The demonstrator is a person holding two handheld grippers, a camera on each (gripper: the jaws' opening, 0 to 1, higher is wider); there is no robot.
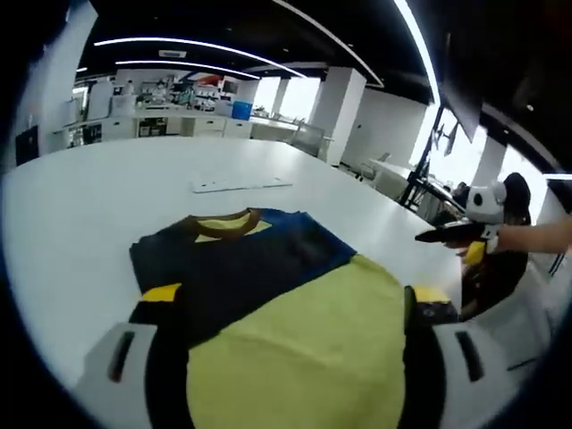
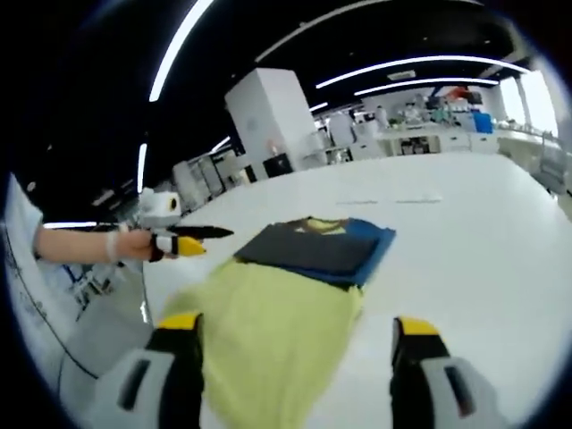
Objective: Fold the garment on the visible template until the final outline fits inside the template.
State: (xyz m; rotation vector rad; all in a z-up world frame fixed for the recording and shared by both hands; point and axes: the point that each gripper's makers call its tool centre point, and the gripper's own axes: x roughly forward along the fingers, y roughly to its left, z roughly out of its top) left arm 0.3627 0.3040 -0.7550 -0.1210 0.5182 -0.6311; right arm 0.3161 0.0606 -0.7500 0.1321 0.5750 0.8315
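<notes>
Garment, soft cloth in yellow, navy and blue with a brown ribbed collar, lies partly folded into a rough rectangle on the smooth white bench. Left hand-held gripper: jaws wide, straddling the yellow hem, holding nothing. Right hand-held gripper: jaws wide over the yellow part, nothing gripped.

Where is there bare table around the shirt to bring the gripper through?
Bare white table lies beside the shirt and beyond its collar up to the flat white sheet. In the right gripper view, the table is bare beside the shirt. Crowded: the side where the other gripper hovers.
</notes>
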